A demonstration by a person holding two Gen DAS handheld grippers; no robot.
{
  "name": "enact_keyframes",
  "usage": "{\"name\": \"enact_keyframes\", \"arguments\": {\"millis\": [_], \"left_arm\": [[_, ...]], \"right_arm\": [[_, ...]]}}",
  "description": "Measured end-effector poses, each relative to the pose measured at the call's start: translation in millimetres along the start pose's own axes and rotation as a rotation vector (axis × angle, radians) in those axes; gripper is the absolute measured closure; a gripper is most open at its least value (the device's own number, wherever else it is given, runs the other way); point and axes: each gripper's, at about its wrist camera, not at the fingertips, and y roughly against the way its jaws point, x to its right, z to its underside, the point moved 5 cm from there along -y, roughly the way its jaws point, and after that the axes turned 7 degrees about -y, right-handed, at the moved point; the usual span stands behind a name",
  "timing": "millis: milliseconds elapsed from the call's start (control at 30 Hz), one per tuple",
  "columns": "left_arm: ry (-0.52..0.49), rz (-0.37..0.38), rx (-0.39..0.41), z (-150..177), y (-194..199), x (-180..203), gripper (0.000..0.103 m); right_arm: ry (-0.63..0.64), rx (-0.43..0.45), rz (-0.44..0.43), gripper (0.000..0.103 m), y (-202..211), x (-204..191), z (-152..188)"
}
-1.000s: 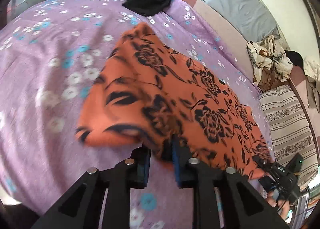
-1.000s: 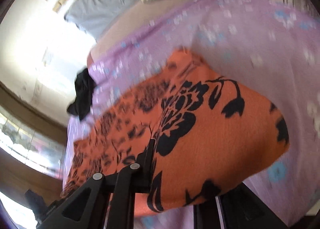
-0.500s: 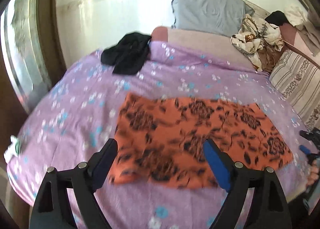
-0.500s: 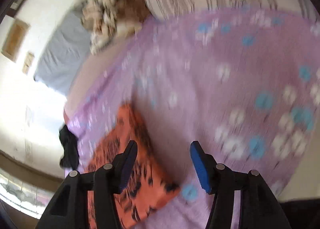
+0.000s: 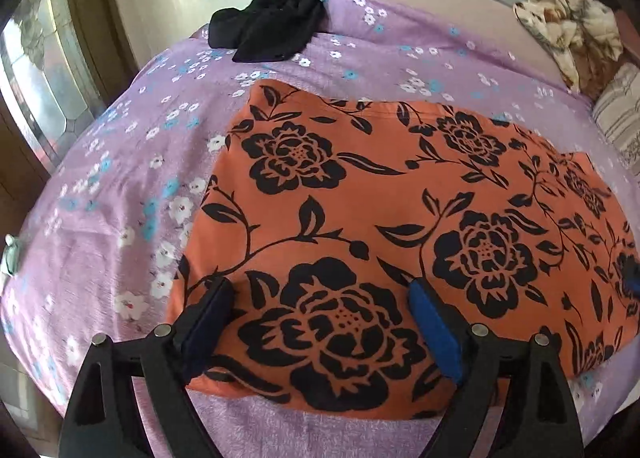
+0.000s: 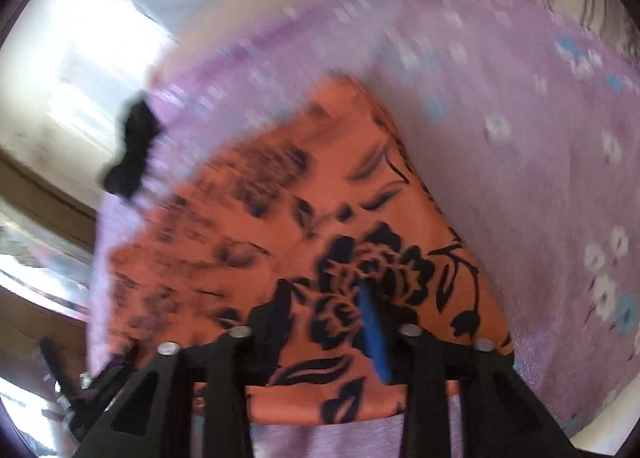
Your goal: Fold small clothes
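Two grippers over orange floral cloth (image 5: 400,218) | your left gripper (image 5: 320,330), clamped on it a second ago, now gapes | right gripper (image 6: 328,322) jaws have just been narrowing, nothing pinched | cloth lies flat, next fold pending

floral purple bedspread (image 5: 120,186), striped pillow (image 5: 620,114)

orange black-flowered cloth (image 5: 400,226), lilac floral bedsheet (image 5: 120,186)

Both wrist cams look down close, sharing orange cloth (image 5: 400,226) (image 6: 320,250)
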Motion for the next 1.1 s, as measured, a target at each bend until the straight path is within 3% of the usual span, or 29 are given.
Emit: {"name": "enact_keyframes", "arguments": {"millis": [100,233,333,433,500,667,900,1100], "left_arm": [[0.029,0.006,0.047,-2,8,-5,0.014],[0.111,0.019,0.045,-6,9,-15,0.011],[0.079,-0.047,-0.047,3,-16,-9,0.0],[0.018,-0.152,0.015,6,-15,5,0.0],[0.024,-0.167,0.032,9,-16,8,0.0],[0.036,-0.112,0.005,10,-17,5,0.0],[0.024,-0.099,0.015,8,-18,3,0.0],[0.024,-0.096,0.035,12,-14,2,0.0]], "right_arm": [[0.064,0.018,-0.01,0.07,2,-31,-20],[0.125,0.019,-0.05,0.07,-18,-77,-50],[0.185,-0.024,-0.042,0.07,-63,-120,-67],[0.197,-0.105,-0.013,0.07,-112,-136,-71],[0.205,-0.125,0.045,0.07,-139,-138,-73],[0.292,-0.081,0.051,0.069,-119,-152,-71],[0.325,-0.048,0.019,0.069,-46,-125,-37],[0.326,-0.052,0.022,0.069,-7,-91,3]]}}
